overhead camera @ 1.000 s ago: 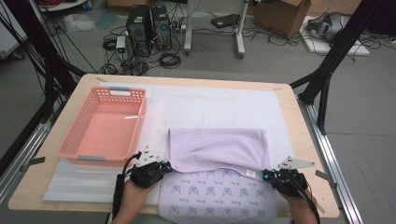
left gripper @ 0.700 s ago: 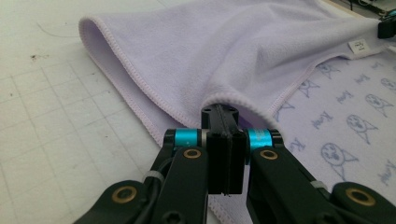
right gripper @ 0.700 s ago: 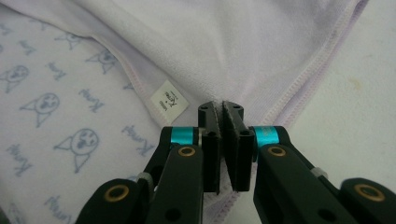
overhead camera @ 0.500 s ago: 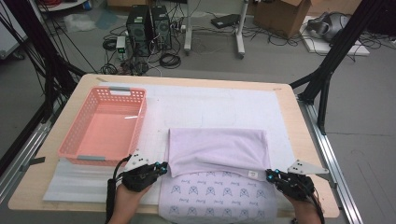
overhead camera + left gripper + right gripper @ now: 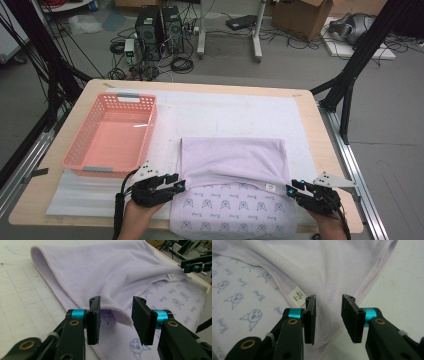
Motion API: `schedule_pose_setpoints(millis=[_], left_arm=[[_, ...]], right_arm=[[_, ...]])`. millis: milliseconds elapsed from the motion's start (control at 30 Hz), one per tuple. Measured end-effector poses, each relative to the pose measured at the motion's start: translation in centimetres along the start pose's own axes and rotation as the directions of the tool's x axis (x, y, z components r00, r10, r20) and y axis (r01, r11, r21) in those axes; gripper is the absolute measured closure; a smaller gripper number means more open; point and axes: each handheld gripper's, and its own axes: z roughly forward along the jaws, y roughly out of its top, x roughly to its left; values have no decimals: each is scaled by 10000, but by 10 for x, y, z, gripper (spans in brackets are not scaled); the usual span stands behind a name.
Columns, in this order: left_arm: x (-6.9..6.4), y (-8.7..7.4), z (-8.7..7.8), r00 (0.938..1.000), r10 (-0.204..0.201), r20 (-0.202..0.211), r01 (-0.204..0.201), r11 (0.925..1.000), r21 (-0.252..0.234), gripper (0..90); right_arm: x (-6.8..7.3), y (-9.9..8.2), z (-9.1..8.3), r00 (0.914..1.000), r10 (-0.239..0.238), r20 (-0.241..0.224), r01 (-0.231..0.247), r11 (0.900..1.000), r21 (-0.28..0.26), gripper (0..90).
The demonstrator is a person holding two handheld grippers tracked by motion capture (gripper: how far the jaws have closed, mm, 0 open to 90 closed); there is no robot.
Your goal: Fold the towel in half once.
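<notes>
A lilac towel (image 5: 232,160) lies folded on the table, its back half laid forward over a front part printed with small faces (image 5: 225,210). My left gripper (image 5: 177,186) sits at the fold's front left corner. In the left gripper view, the left gripper (image 5: 116,317) is open with the towel's hemmed edge (image 5: 110,306) loose between the jaws, which have just been opening. My right gripper (image 5: 291,190) is at the front right corner. In the right gripper view, the right gripper (image 5: 328,315) is open over the towel corner (image 5: 329,285), its jaws also just opened. A white label (image 5: 297,294) shows beside it.
A pink plastic basket (image 5: 112,137) stands empty at the left on a white mat (image 5: 225,112) that covers most of the wooden table (image 5: 310,120). The table's front edge runs just under both hands. Cables and computer cases lie on the floor beyond.
Both grippers' jaws have parted and the folded edge now rests on the printed part. The left hand shifted slightly; the towel has stayed in place.
</notes>
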Motion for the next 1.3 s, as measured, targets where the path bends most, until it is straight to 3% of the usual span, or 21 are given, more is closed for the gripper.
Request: schedule_pose_setpoints(millis=[100, 267, 367, 500, 567, 667, 900, 967, 1033, 1133, 1300], left_arm=[[-5, -2, 8, 9998, 136, 123, -143, 9984, 549, 674], [-5, -5, 17, 9995, 196, -231, -171, 9945, 1030, 728], [-5, -7, 22, 9976, 411, -551, -338, 9914, 1262, 884], [-4, -7, 22, 9972, 479, -573, -410, 9923, 1166, 897], [-3, -7, 19, 9980, 410, -476, -356, 9934, 1091, 898], [-1, -7, 13, 9986, 328, -404, -288, 9949, 969, 899], [1, -8, 2, 9990, 127, -435, -101, 9982, 598, 898], [0, -8, 4, 9994, -35, -351, 54, 9984, 555, 853], [-2, -7, 6, 9995, -237, -206, 247, 9983, 520, 707], [-7, -6, 6, 9991, -428, -74, 429, 9989, 204, 591], [-12, -3, 11, 9988, -351, -333, 352, 9994, 11, 526]], right_arm=[[2, -2, -3, 10000, -18, -29, 18, 10000, 17, 626], [10, -1, -8, 9995, -264, -189, 264, 9997, -17, 640], [15, -2, -4, 9975, -493, -497, 501, 9987, 138, 660], [19, -4, 5, 9961, -685, -556, 716, 9959, 555, 687], [21, -7, 11, 9948, -985, -239, 1005, 9898, 1010, 747], [20, -6, 11, 9942, -1074, -109, 1079, 9883, 1076, 870], [19, -4, 0, 9928, -1108, -447, 1144, 9897, 865, 876], [18, -5, 0, 9938, -1008, -474, 1045, 9910, 832, 876], [18, -5, 2, 9934, -1052, -467, 1091, 9899, 906, 874], [19, -6, 4, 9928, -1080, -520, 1126, 9889, 971, 874], [18, -6, 5, 9933, -1023, -534, 1072, 9892, 995, 873]])
